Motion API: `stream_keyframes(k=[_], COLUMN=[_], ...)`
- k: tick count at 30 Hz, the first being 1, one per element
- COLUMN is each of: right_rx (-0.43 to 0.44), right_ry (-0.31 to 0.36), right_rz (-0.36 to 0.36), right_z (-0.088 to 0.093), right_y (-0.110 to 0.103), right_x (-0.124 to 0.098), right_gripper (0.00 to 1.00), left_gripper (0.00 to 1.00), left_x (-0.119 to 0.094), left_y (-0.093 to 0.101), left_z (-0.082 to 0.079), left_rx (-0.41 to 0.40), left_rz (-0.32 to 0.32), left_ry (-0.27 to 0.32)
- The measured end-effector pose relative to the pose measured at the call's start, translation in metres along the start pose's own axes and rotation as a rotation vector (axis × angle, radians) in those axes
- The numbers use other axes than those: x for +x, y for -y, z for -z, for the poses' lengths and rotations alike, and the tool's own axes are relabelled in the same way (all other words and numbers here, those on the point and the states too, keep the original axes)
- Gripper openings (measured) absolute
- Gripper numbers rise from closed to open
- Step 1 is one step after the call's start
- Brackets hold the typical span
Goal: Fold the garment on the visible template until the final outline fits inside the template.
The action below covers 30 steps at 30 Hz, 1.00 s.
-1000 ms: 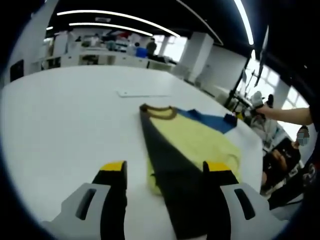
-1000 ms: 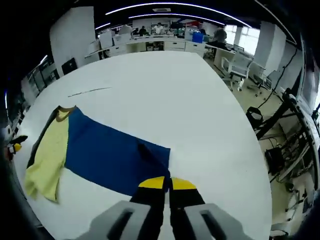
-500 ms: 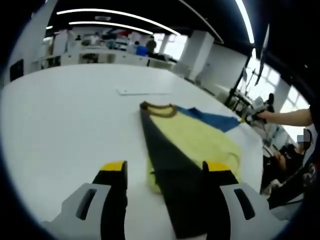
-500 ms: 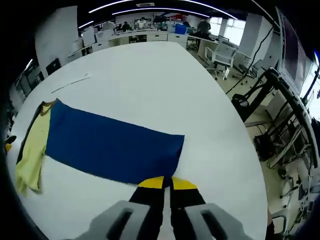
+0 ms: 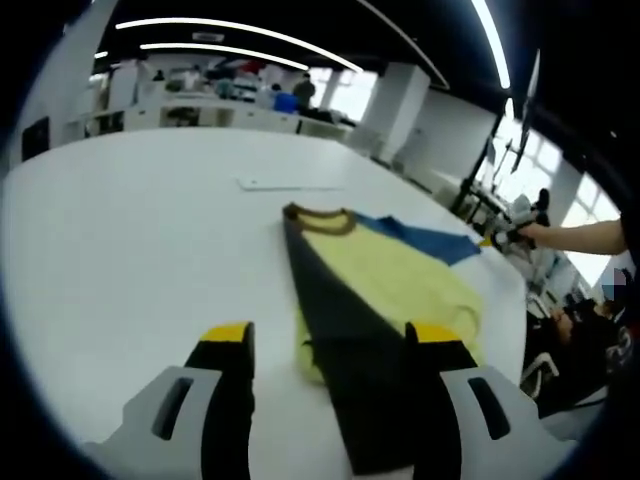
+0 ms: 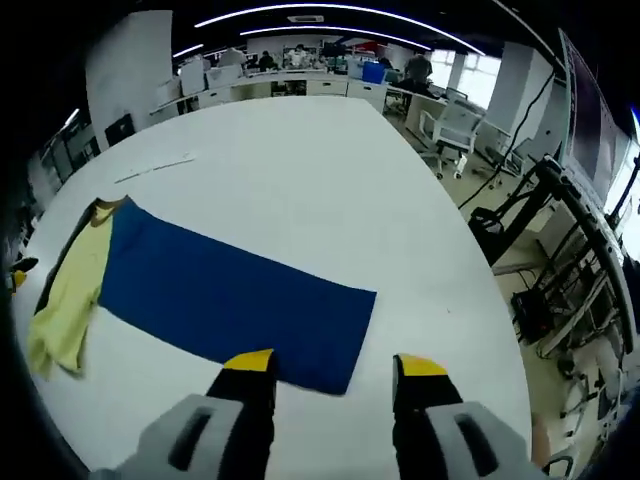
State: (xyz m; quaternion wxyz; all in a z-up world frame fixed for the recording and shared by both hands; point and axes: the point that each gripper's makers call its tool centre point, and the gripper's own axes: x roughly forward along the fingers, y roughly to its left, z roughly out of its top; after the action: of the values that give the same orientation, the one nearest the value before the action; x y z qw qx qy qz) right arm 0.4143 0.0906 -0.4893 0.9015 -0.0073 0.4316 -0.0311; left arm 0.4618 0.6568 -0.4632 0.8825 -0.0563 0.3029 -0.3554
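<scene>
The garment [image 6: 225, 300] lies long across the surface [image 6: 330, 180], collar end leftward. Bare surface surrounds it. The right hand-held gripper [image 6: 332, 367] is spread at its near edge; the left hand-held gripper [image 5: 334, 338] is spread too

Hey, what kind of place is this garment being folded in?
Probably an open-plan lab or office: a big white table holds the garment, with desks along the back, an office chair beside it, and long ceiling light strips.

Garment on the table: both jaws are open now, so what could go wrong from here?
The blue panel lies stretched out flat, so the garment's outline is wide. The right gripper may catch a single layer at the edge. The dark panel beside the left gripper may shift the yellow part if dragged.
</scene>
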Motion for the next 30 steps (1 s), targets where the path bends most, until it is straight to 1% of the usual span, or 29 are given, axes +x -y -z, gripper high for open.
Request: stream_keyframes(k=[1,2,3,4,5,7,8,10,15,17,20,23,24,26,27,30], right_rx=[-0.012,-0.03,-0.014,-0.018,-0.033,-0.034,-0.022,-0.03,-0.042,-0.063,-0.066,-0.084,-0.09,-0.097,-0.111,-0.13], right_ry=[0.019,0.035,0.028,0.051,0.067,0.074,0.09,0.102,0.108,0.115,0.126,0.136,0.146,0.149,0.156,0.162], right_rz=[-0.025,-0.052,-0.054,-0.077,-0.088,-0.1,-0.127,-0.134,-0.164,-0.169,-0.201,-0.216,-0.242,-0.269,-0.294,-0.326], right_z=[-0.004,-0.007,-0.006,-0.01,-0.013,-0.015,-0.019,-0.021,-0.025,-0.026,-0.03,-0.033,-0.035,-0.036,-0.038,-0.039], right_y=[-0.005,-0.01,-0.011,-0.016,-0.019,-0.023,-0.029,-0.032,-0.042,-0.046,-0.057,-0.066,-0.074,-0.084,-0.094,-0.11], right_x=[0.0,0.0,-0.001,-0.001,-0.003,-0.004,-0.004,-0.005,-0.006,-0.007,-0.011,-0.015,-0.017,-0.021,-0.024,-0.029], right_gripper=[0.57,0.66,0.73,0.77,0.79,0.83,0.87,0.91,0.97,0.96,0.96,0.96,0.96,0.96,0.96,0.95], left_gripper=[0.57,0.57,0.57,0.57,0.57,0.57,0.57,0.57,0.57,0.57,0.57,0.57,0.57,0.56,0.55,0.51], left_x=[0.0,-0.001,-0.001,-0.001,-0.002,-0.003,-0.003,-0.004,-0.006,-0.007,-0.01,-0.015,-0.016,-0.019,-0.021,-0.025], left_y=[0.0,0.0,0.0,0.0,0.0,-0.001,-0.001,-0.001,-0.001,-0.001,0.001,0.002,0.002,0.003,0.003,0.008], left_z=[0.0,0.0,0.0,0.0,0.0,-0.001,-0.001,-0.001,-0.001,0.001,0.007,0.012,0.014,0.017,0.019,0.025], left_rx=[0.001,0.001,0.0,0.002,0.002,0.002,0.003,0.006,0.008,0.013,0.014,0.014,0.011,0.009,0.008,0.004], left_rz=[0.0,-0.001,0.0,0.001,0.001,0.002,0.003,0.003,0.004,0.004,0.009,0.008,0.008,0.009,0.013,0.031], left_ry=[0.001,0.002,0.002,0.003,0.003,0.004,0.005,0.004,0.005,-0.001,-0.014,-0.022,-0.023,-0.029,-0.034,-0.048])
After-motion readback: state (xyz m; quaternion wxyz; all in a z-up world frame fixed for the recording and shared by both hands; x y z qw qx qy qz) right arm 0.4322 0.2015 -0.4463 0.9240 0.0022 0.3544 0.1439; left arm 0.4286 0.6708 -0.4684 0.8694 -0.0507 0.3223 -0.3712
